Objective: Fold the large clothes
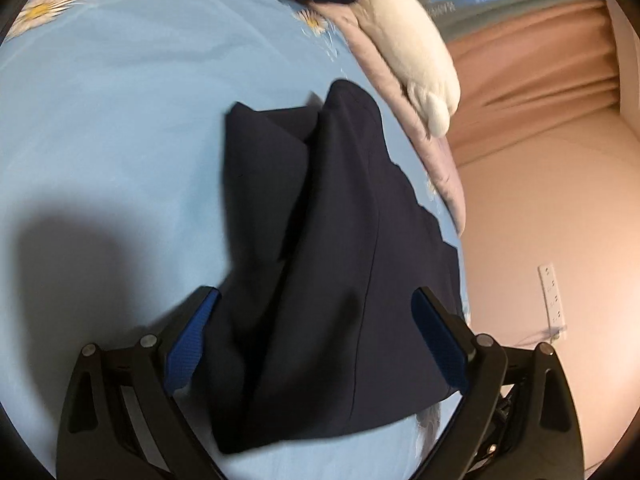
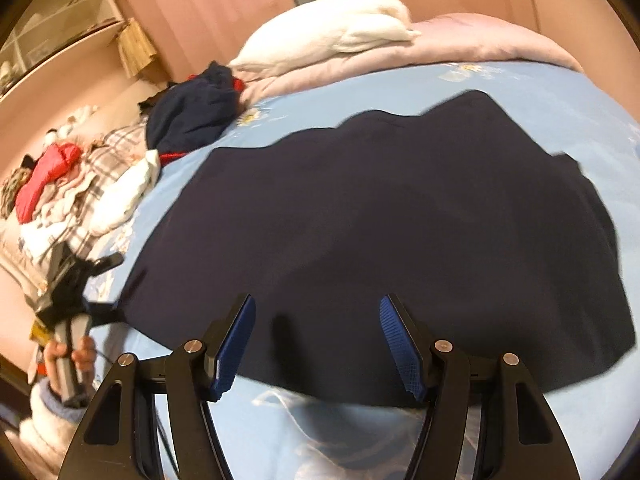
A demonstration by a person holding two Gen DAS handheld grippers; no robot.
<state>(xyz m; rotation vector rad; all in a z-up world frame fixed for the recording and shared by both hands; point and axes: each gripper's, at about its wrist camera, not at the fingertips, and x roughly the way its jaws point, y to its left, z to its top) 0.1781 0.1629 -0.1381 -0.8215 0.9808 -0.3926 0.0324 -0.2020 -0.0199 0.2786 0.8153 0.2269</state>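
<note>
A large dark navy garment [image 2: 380, 216] lies spread on the light blue flowered bedsheet [image 2: 520, 84]. In the left wrist view the same garment [image 1: 320, 248] runs away from me, with a folded flap at its far left. My left gripper [image 1: 316, 300] is open, its blue pads on either side of the garment's near end. My right gripper [image 2: 318, 304] is open over the garment's near edge, holding nothing. The left gripper also shows in the right wrist view [image 2: 100, 284], held in a hand at the garment's left corner.
A white pillow [image 2: 332, 36] and a pink quilt [image 2: 460, 40] lie at the bed's head. A crumpled navy and red garment [image 2: 192, 112] sits by them. A pile of mixed clothes [image 2: 68, 184] lies at the left. A wall socket strip [image 1: 552, 296] is on the pink wall.
</note>
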